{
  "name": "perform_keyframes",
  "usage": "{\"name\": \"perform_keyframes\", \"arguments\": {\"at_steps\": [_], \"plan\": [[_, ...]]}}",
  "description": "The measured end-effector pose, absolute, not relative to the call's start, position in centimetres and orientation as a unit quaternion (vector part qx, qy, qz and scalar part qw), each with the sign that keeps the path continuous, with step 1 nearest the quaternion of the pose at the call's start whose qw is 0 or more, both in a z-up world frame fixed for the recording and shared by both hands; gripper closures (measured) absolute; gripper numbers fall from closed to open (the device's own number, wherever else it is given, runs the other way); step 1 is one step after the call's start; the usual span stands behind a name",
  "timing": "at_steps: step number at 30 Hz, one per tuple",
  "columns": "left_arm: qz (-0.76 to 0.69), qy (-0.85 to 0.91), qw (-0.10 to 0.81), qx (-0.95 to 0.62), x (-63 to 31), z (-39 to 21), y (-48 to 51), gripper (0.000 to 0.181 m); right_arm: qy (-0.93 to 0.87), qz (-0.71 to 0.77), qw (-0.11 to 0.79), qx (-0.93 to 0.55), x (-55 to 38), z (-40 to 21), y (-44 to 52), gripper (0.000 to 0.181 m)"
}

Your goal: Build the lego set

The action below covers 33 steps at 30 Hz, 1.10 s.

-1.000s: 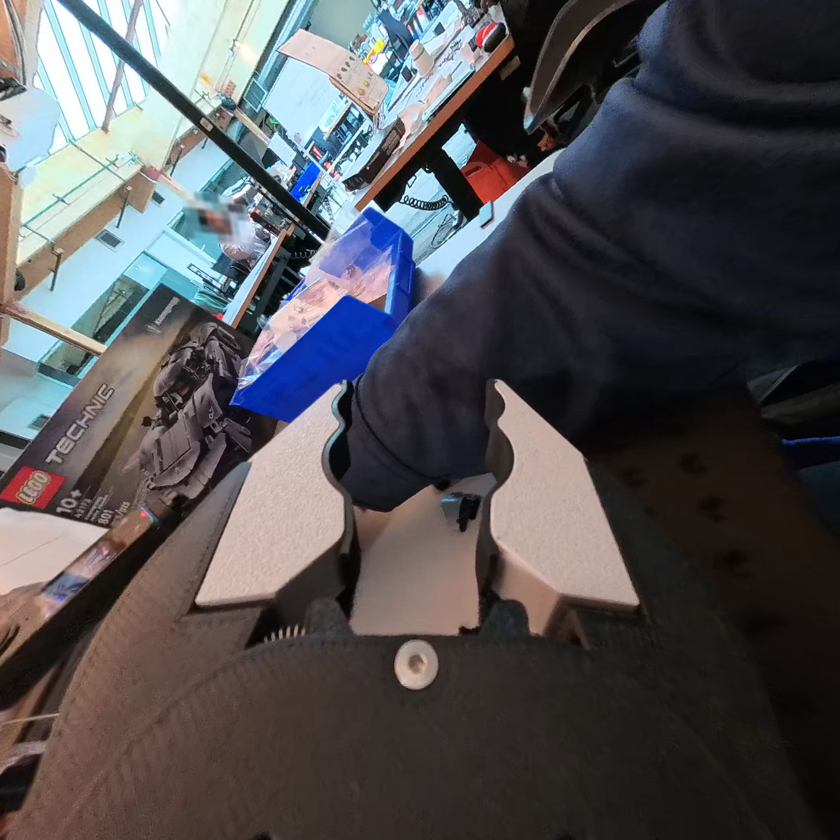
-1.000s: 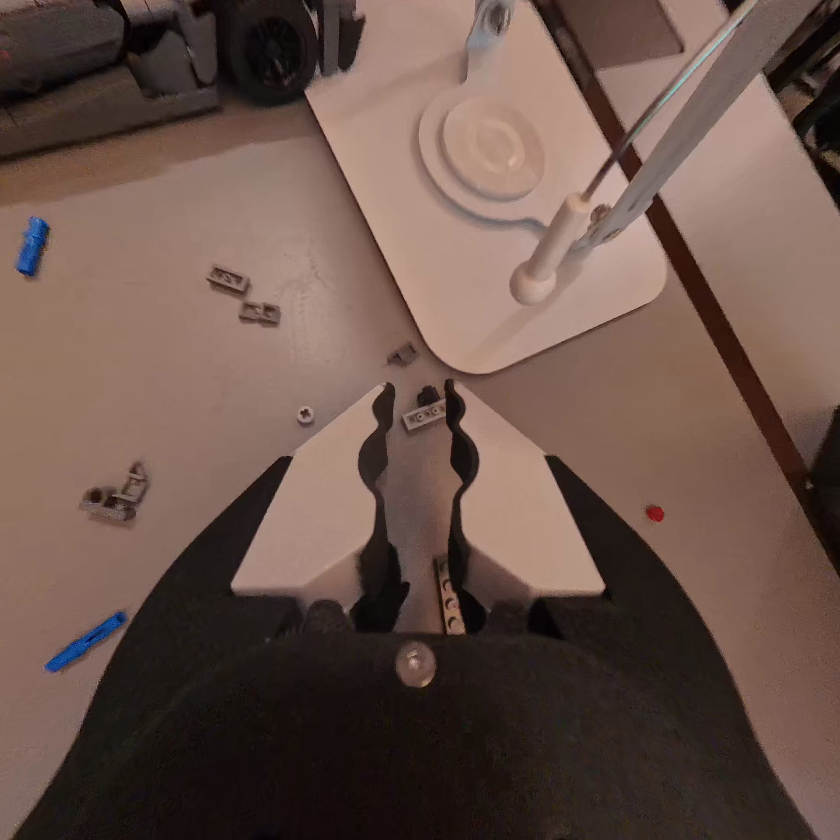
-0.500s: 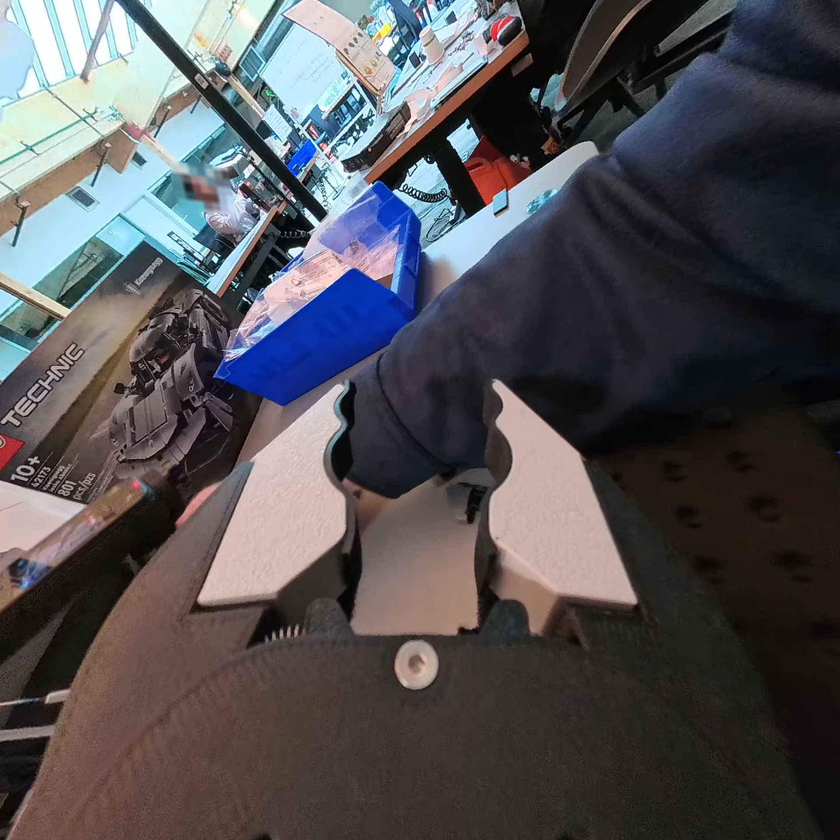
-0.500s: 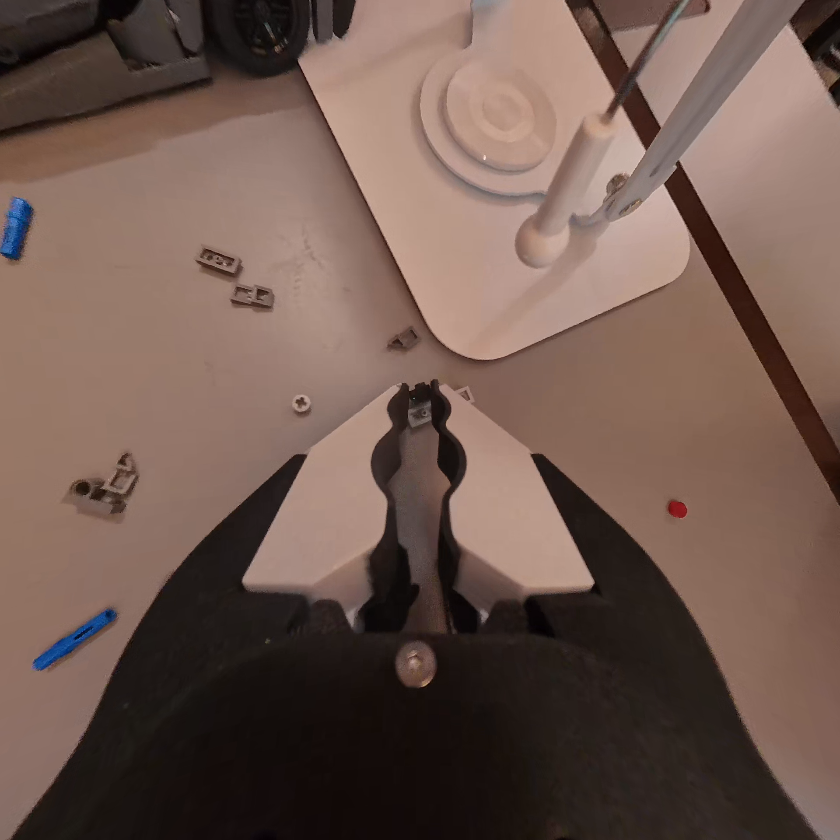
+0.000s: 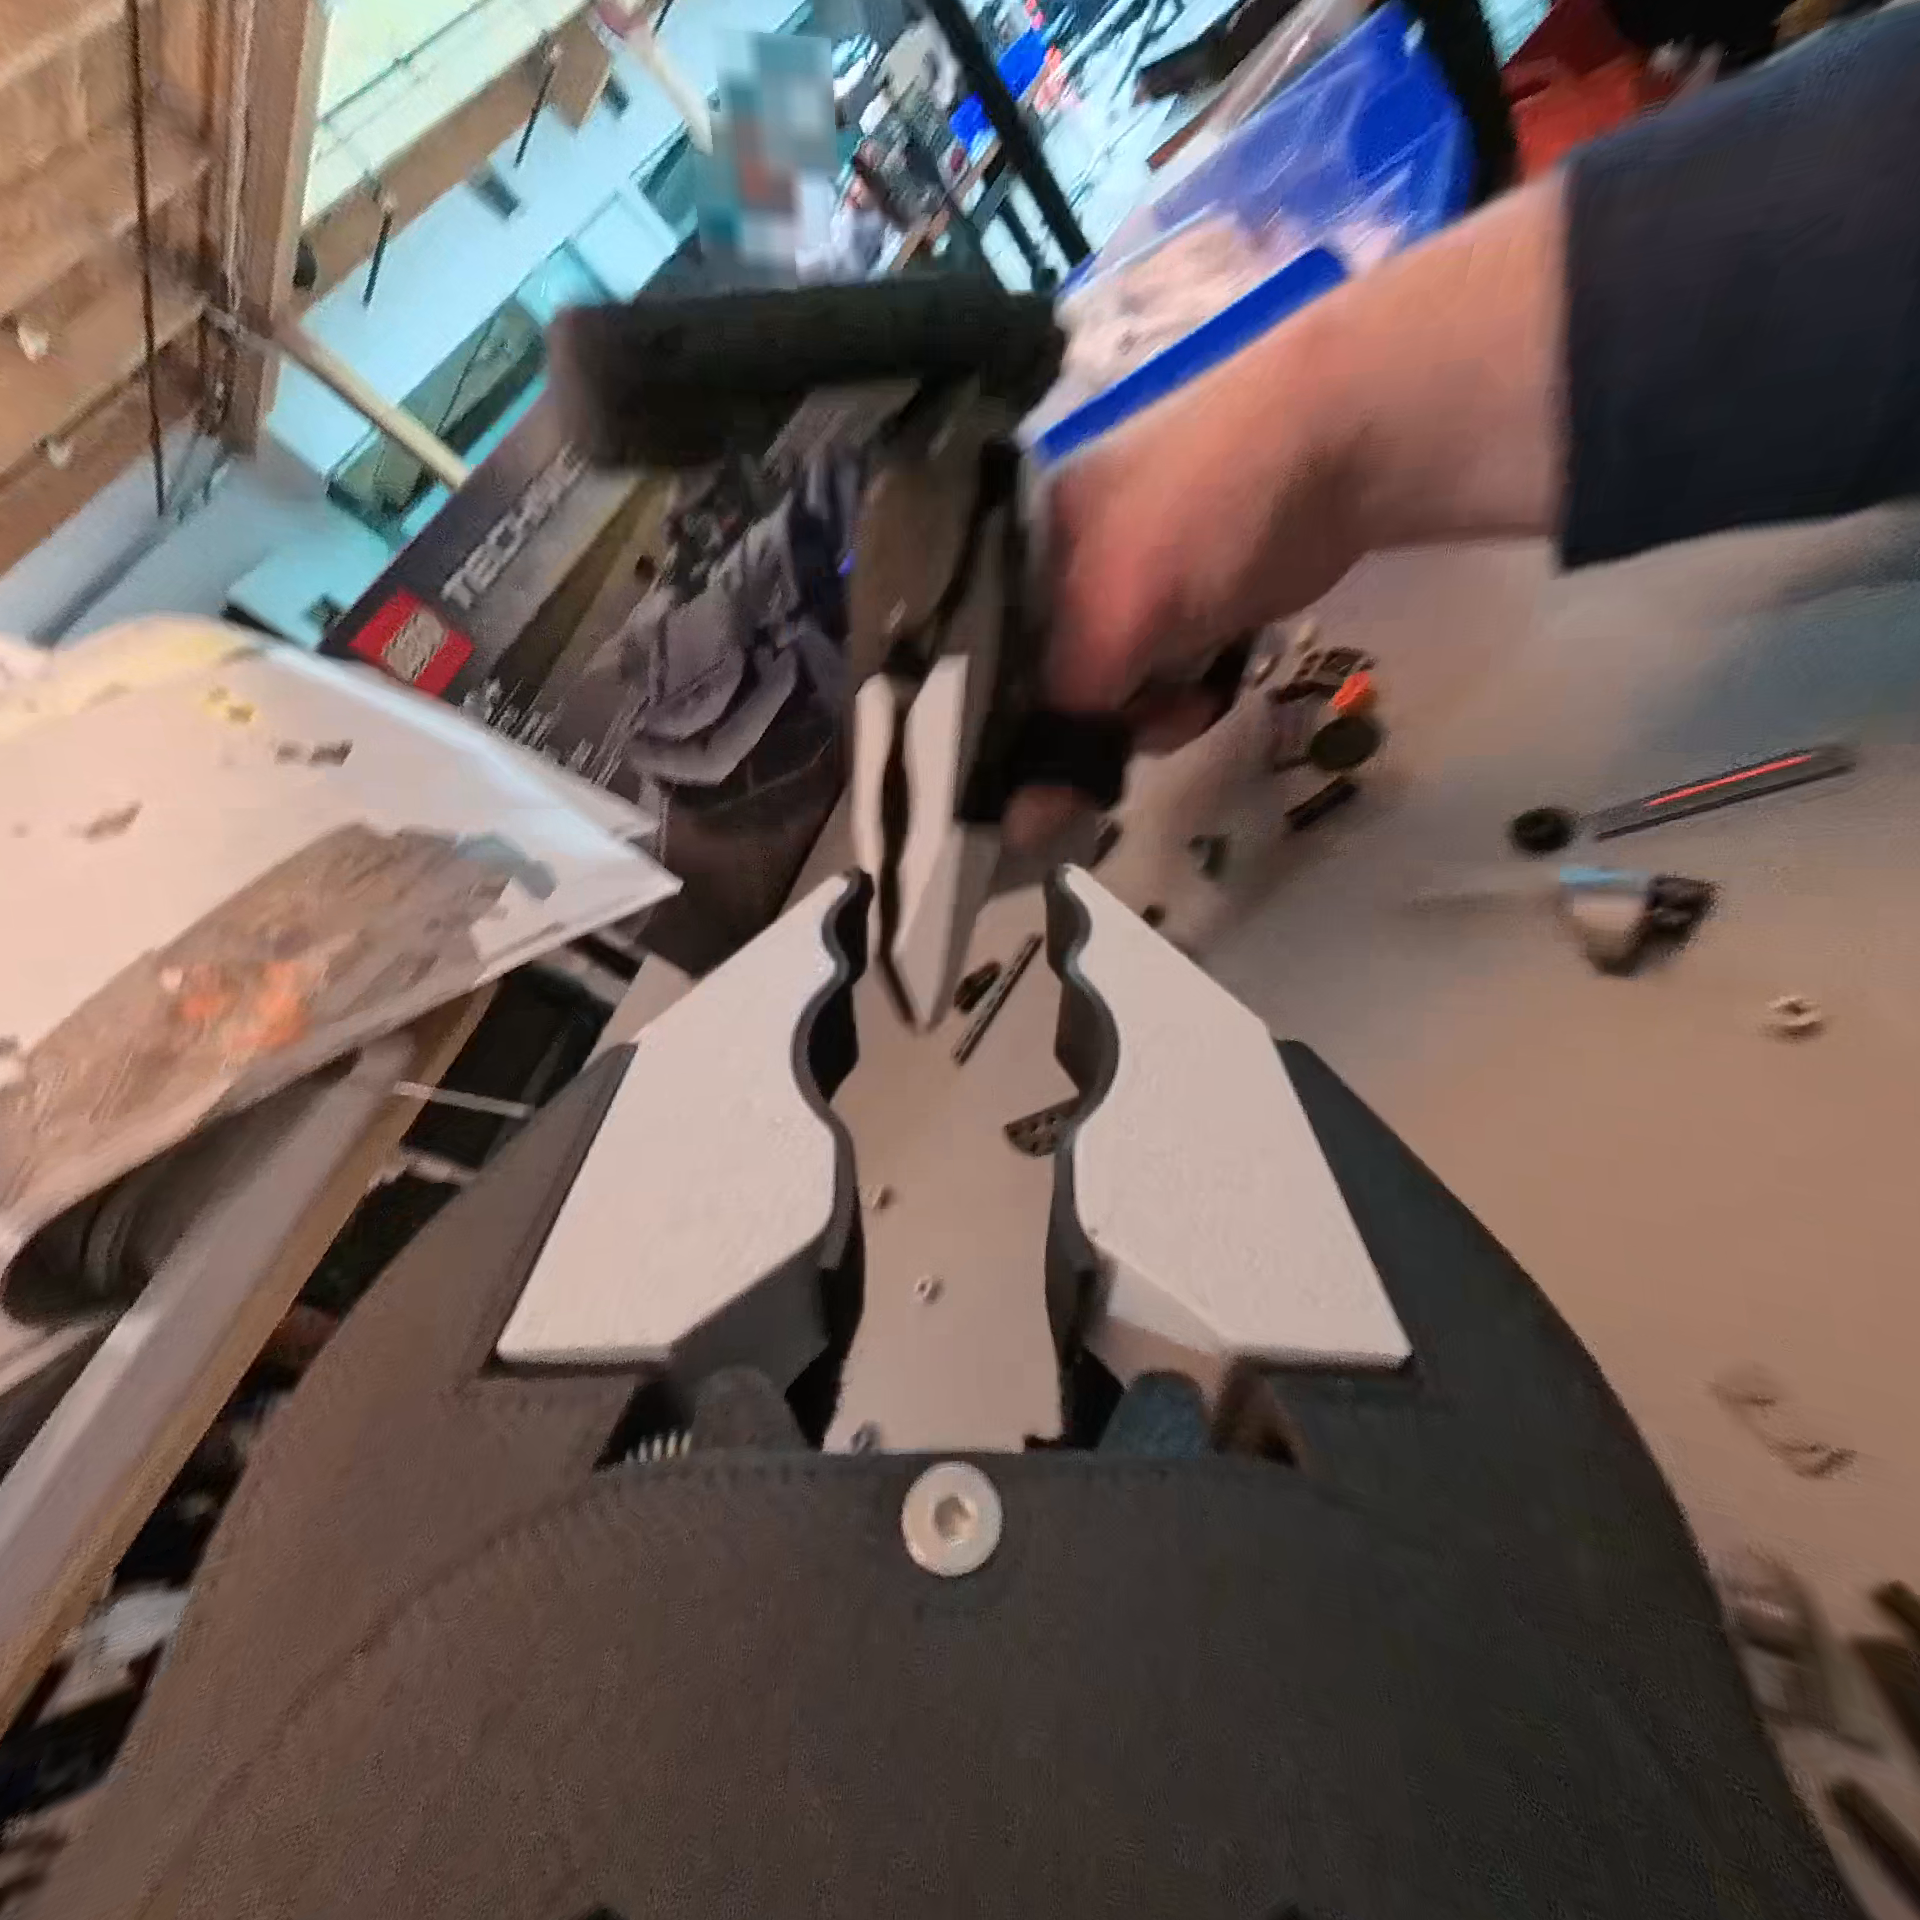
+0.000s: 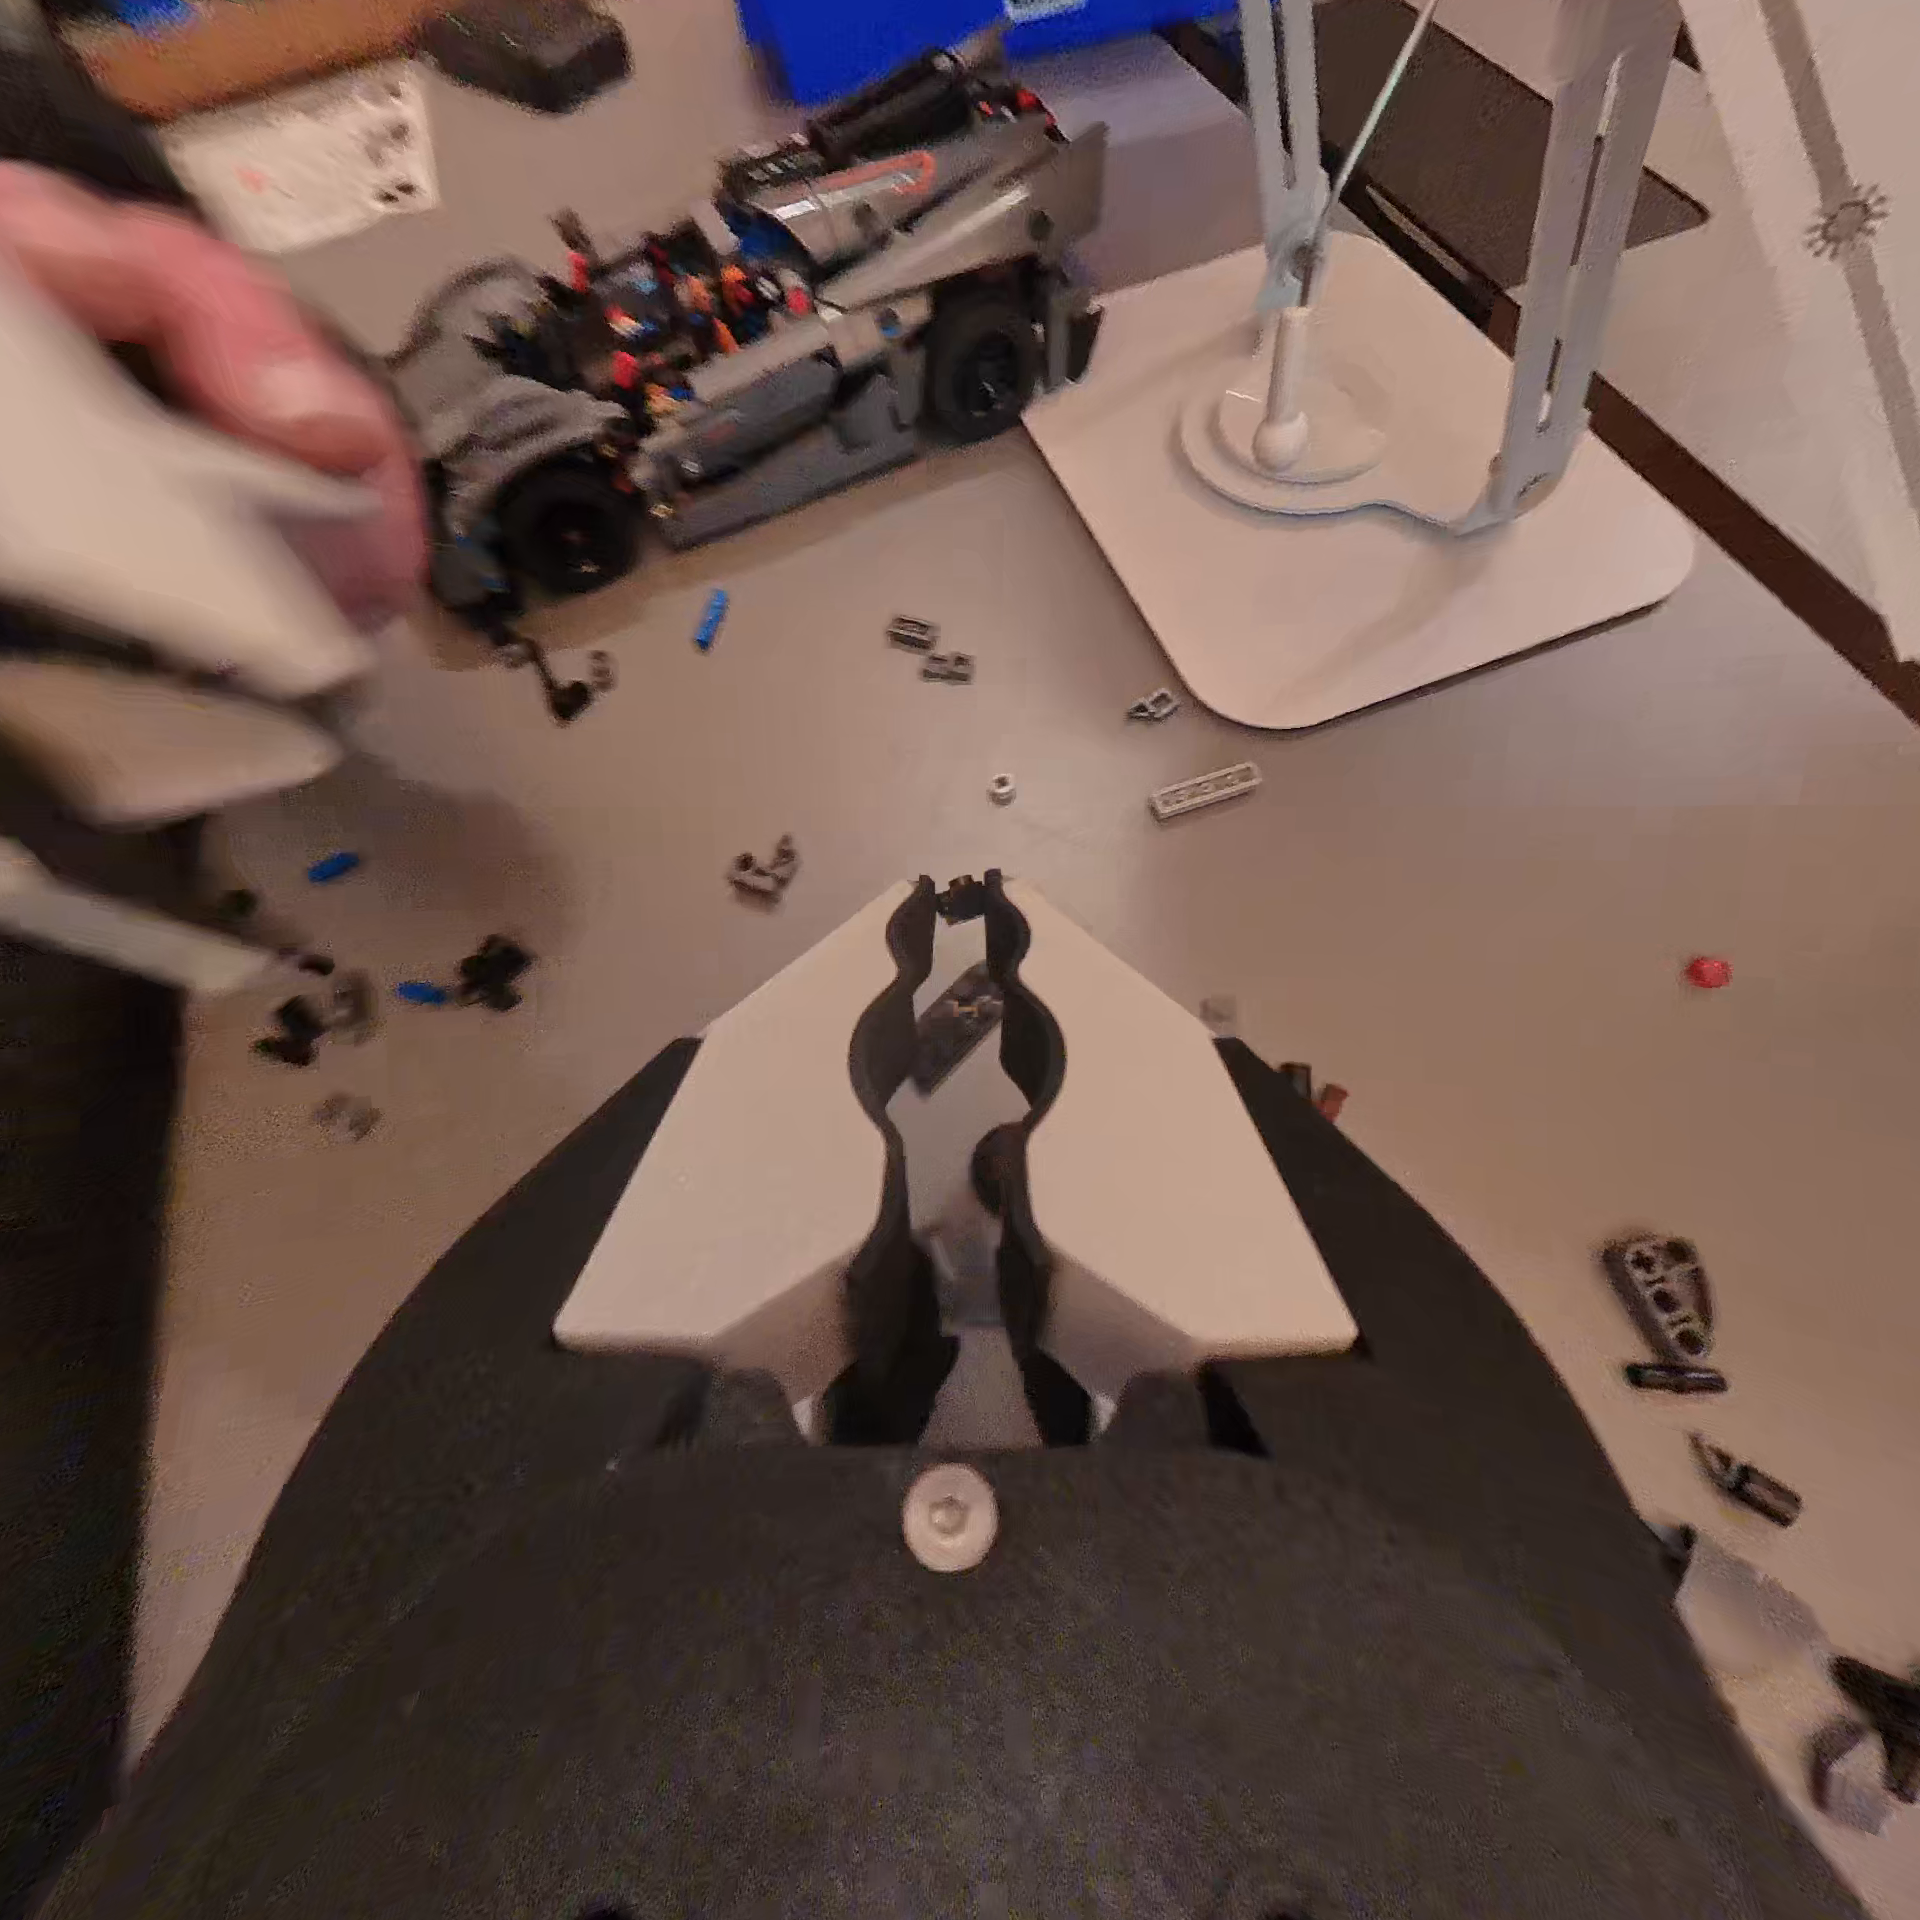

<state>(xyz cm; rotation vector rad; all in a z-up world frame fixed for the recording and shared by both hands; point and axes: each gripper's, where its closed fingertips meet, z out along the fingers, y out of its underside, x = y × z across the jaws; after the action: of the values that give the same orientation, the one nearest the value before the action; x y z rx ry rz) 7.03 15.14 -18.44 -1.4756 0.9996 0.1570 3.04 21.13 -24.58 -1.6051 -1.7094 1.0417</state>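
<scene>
My right gripper (image 6: 958,883) is shut on a small black lego piece (image 6: 961,900) pinched at its fingertips, above the grey table (image 6: 1351,1039). The partly built grey lego car (image 6: 758,384) stands at the far side of the table. My left gripper (image 5: 961,894) is open and empty above the table. In the left wrist view the right gripper (image 5: 914,1013) hangs tips-down just beyond the left fingertips, held by a hand (image 5: 1247,499); the piece does not show there. The left gripper also shows blurred at the left of the right wrist view (image 6: 177,644).
Loose pieces lie around: a blue pin (image 6: 710,619), small grey plates (image 6: 930,649), a long grey plate (image 6: 1205,790), a red stud (image 6: 1707,972). A white lamp base (image 6: 1351,582) stands right of the car. A lego box (image 5: 540,582), a booklet (image 5: 260,831) and a blue bin (image 5: 1247,260) are at the table's far edge. Across from one pair of fingers to the other is roughly 10 cm. From the right gripper's tips to the partly built grey lego car (image 6: 758,384) is close to 20 cm.
My right gripper closed on the small black piece and lifted away from the table. My left gripper swung from the sleeve toward the table and now faces the right gripper.
</scene>
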Motion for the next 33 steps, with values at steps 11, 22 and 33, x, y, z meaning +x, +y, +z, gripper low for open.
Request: {"name": "perform_keyframes", "arguments": {"at_steps": [11, 22, 33], "plan": [[0.049, 0.449, 0.556, -0.697, 4.4, -22.8, 17.3, 0.150, -0.646, 0.477, 0.212, -0.557, 6.4, -23.0, 17.8, 0.174], [0.072, 0.506, 0.575, -0.639, 6.8, -22.6, 16.0, 0.165, -0.634, 0.554, 0.146, -0.519, 5.8, -22.3, 15.1, 0.174], [0.154, 0.508, 0.568, -0.629, 6.6, -22.3, 16.2, 0.175, -0.596, 0.583, 0.122, -0.539, 5.4, -22.0, 15.3, 0.174]]}}
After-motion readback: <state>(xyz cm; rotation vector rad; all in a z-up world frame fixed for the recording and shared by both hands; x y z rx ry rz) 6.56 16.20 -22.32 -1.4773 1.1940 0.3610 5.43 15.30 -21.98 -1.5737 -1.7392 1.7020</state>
